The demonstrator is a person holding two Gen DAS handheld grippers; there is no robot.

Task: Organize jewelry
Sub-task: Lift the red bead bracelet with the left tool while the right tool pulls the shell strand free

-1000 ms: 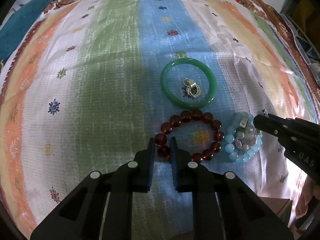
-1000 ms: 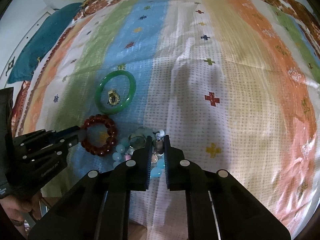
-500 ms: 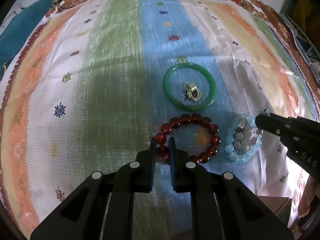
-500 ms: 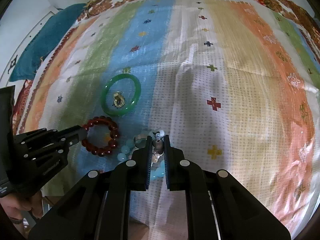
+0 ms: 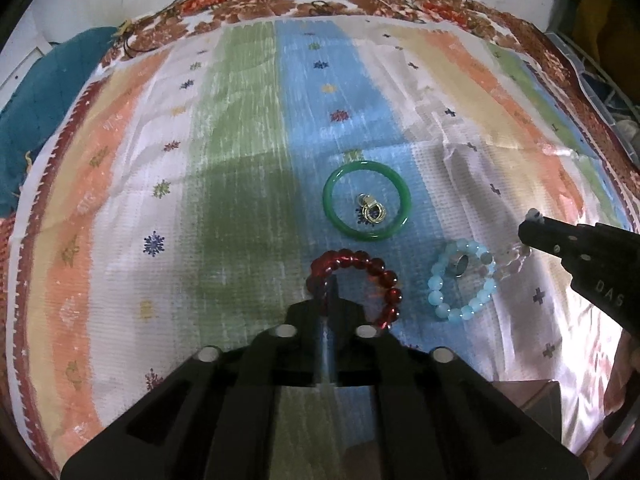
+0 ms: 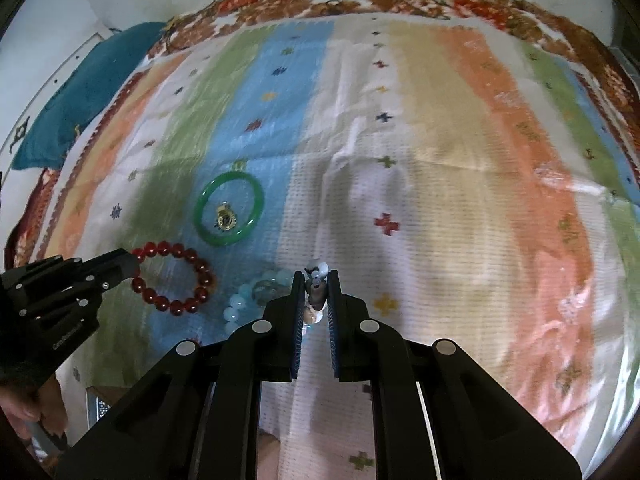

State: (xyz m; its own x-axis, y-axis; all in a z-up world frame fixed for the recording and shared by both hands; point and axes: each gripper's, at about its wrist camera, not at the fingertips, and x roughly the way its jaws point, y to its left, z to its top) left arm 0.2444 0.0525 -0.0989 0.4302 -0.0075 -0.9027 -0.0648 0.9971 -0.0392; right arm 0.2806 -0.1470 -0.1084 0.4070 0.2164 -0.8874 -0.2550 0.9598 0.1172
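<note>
While the left hand-held gripper (image 5: 329, 285) pinches the red bead bracelet (image 5: 357, 280) just below the green bangle (image 5: 367, 207), the right hand-held gripper (image 6: 316, 280) clamps a clear bead strand (image 5: 514, 258) lower-right of the bangle.

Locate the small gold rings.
In the left wrist view, the small gold rings lie inside the green bangle on the blue stripe, beyond the red bead bracelet.

Changes logged from my remote station:
- Left hand-held gripper (image 5: 331, 284): jaws gone from parted to clamped on the red bead bracelet (image 5: 356, 276), which now tilts up.
- Right hand-held gripper (image 6: 316, 292): has drawn a clear bead strand (image 5: 512, 260) out from the pale blue bracelet (image 5: 460, 284), leaving the latter spread open.
</note>
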